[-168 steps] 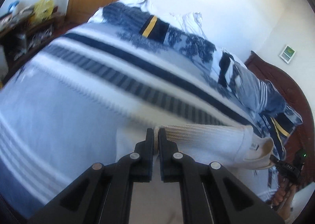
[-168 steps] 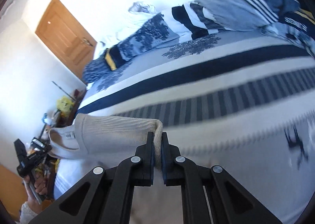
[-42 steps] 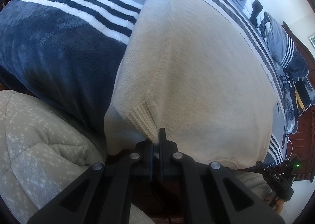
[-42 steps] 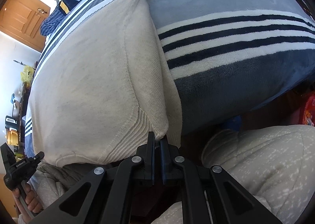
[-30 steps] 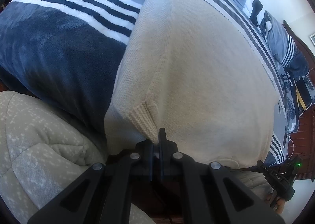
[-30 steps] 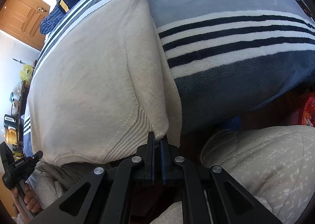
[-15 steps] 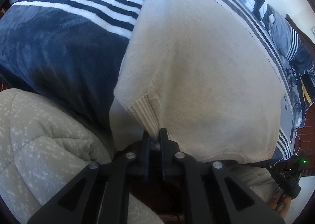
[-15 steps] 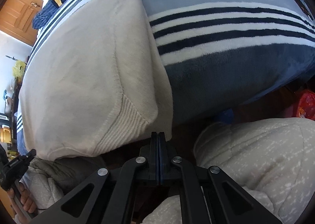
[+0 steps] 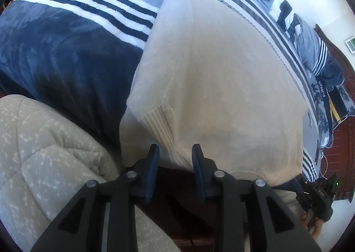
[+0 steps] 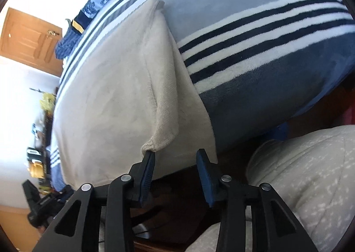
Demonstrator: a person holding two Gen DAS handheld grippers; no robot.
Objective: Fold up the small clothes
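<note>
I have both tools angled steeply downward over the near edge of the bed (image 9: 66,56), which carries a blue, grey and white striped blanket (image 10: 255,30).

Left tool (image 9: 175,154): the jaws have just been opening and now stand apart. The ribbed hem of the cream sweater (image 9: 210,85) lies between and just above the blue pads (image 9: 153,163). The pads do not press on it. The hem corner rests on the sweater body at the bed edge.

Right tool (image 10: 175,158): the jaws have just been opening and now stand apart, wider than the left pair. One loose cuff corner (image 10: 155,143) of the sweater hangs at the tip of the left-hand finger. I cannot tell whether it touches the pad. Nothing is clamped.

Task item location: the cream sweater lies spread flat on the blanket, back side up, with its lower edge draped over the near edge of the bed. In the right wrist view, one side is folded inward along a crease running away from the tool.

Quilted beige clothing of the person (image 9: 44,152) fills the lower corner of each view, directly beside the tools. In the left wrist view, the right tool's body shows at the lower right edge, held in a hand (image 9: 315,225). A wooden door (image 10: 28,36) shows at the far left of the right wrist view.
</note>
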